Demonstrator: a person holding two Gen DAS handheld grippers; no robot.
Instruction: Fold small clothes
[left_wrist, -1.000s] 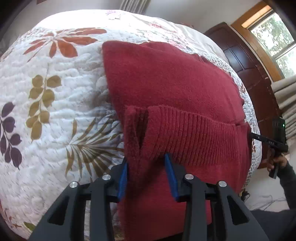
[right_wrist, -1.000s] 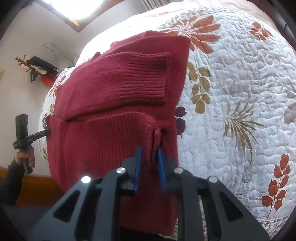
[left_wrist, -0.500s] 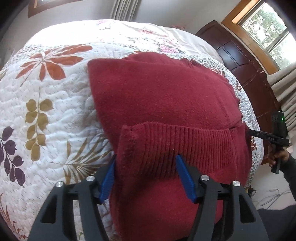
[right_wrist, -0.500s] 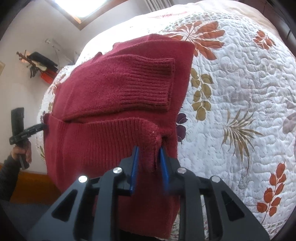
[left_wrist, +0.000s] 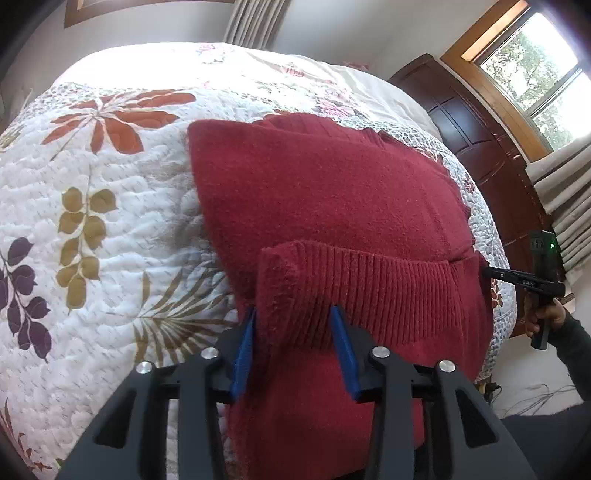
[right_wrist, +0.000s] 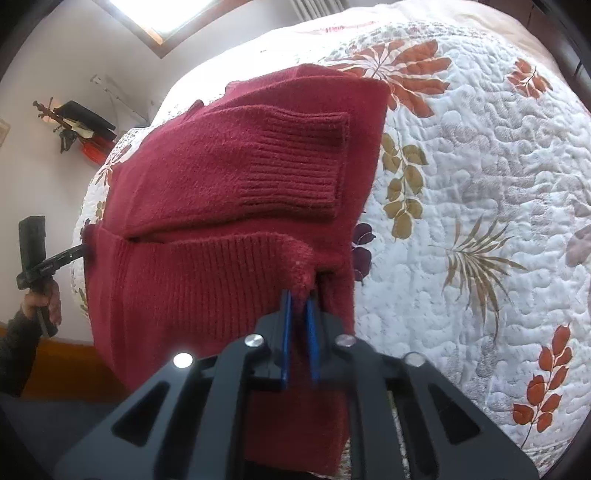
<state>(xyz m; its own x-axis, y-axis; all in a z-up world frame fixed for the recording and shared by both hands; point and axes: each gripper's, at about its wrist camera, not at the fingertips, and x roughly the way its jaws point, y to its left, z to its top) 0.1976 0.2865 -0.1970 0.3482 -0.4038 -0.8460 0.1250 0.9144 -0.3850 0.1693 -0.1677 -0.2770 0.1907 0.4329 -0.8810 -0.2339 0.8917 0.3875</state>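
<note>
A red knit sweater (left_wrist: 332, 192) lies on a floral quilt (left_wrist: 92, 221), partly folded, with a ribbed sleeve cuff (right_wrist: 295, 162) laid across its body. Its ribbed hem (left_wrist: 388, 288) is raised off the bed and stretched between both grippers. My left gripper (left_wrist: 293, 310) is shut on a thick bunch of one hem corner, its blue fingers (left_wrist: 243, 350) held fairly wide by the cloth. My right gripper (right_wrist: 299, 295) is shut tight on the other hem corner. Each gripper shows in the other's view: the right gripper (left_wrist: 517, 277) and the left gripper (right_wrist: 55, 258) at the hem ends.
The quilt (right_wrist: 480, 184) covers a bed that stretches far beyond the sweater. A dark wooden wardrobe (left_wrist: 480, 140) and a window (left_wrist: 535, 66) stand beside the bed. Cables (left_wrist: 535, 395) lie on the floor. The person's hand (right_wrist: 40, 302) holds the left gripper's handle.
My left gripper opened wider half a second ago and has closed again on a thicker bunch of the hem corner. The hem sits slightly farther over the sweater. The right grip is unchanged.
</note>
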